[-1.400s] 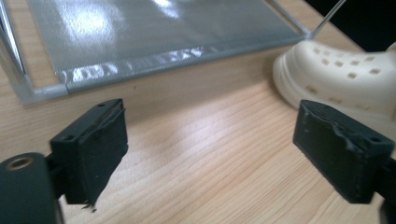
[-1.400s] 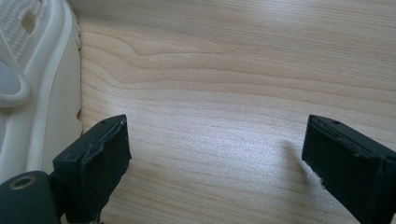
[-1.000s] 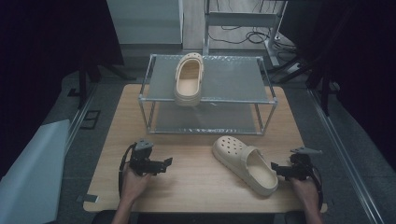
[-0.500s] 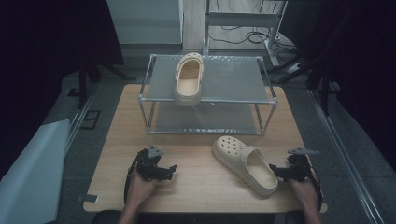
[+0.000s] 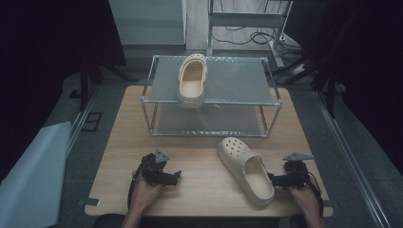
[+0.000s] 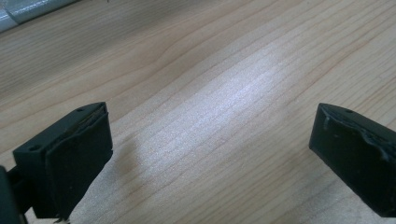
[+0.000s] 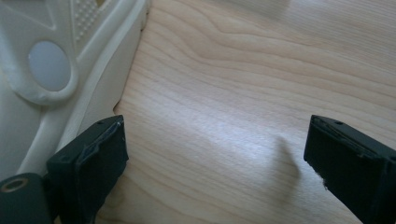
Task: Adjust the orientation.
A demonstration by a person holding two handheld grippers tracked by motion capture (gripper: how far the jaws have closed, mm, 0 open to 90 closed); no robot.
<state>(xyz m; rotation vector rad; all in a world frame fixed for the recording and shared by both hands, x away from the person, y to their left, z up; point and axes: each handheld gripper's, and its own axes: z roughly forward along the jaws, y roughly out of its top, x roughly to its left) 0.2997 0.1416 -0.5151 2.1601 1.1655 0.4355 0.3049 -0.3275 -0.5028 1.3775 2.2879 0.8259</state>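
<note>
A cream clog lies on the wooden table, toe toward the rack. A second cream clog rests on the top shelf of a metal rack. My right gripper sits low at the table's front right, open, its tips beside the near clog's heel; in the right gripper view the clog's side and strap rivet lie just left of the left jaw, with bare wood between the jaws. At the front left my left gripper hovers open over bare wood.
The two-tier rack takes up the far half of the table. Bare wood lies between the two grippers. A pale sheet lies on the floor at left. Cables run over the floor beyond the rack.
My left gripper has slid rightward and slightly nearer along the table front. The right gripper has edged a little toward the clog's heel. Both clogs stay put.
</note>
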